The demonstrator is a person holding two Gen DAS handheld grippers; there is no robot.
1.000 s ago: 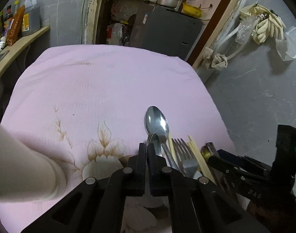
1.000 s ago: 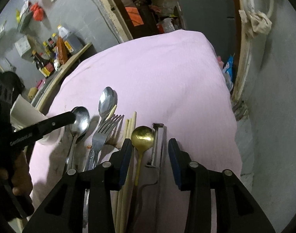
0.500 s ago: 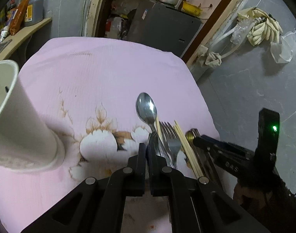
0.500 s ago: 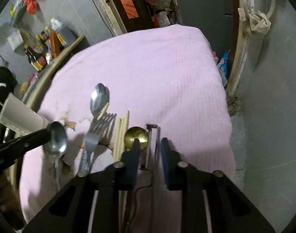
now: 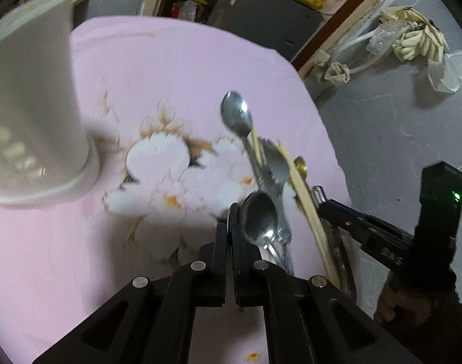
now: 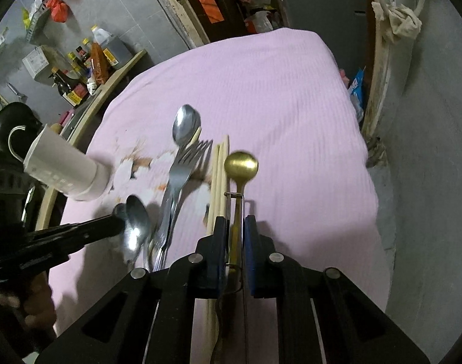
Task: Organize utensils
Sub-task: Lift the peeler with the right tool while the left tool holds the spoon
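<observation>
L gripper [image 5: 232,212] jaws pinching steel spoon [image 5: 258,217], R gripper [image 6: 234,227] jaws clamped on gold spoon [image 6: 241,163]

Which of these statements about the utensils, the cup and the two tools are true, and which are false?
1. The left tool holds a silver spoon. True.
2. The right tool holds the fork. False: it grips the gold spoon.
3. The white cup stands on the pink cloth. True.
4. The chopsticks are inside the cup. False: they lie on the cloth beside the fork.
</observation>
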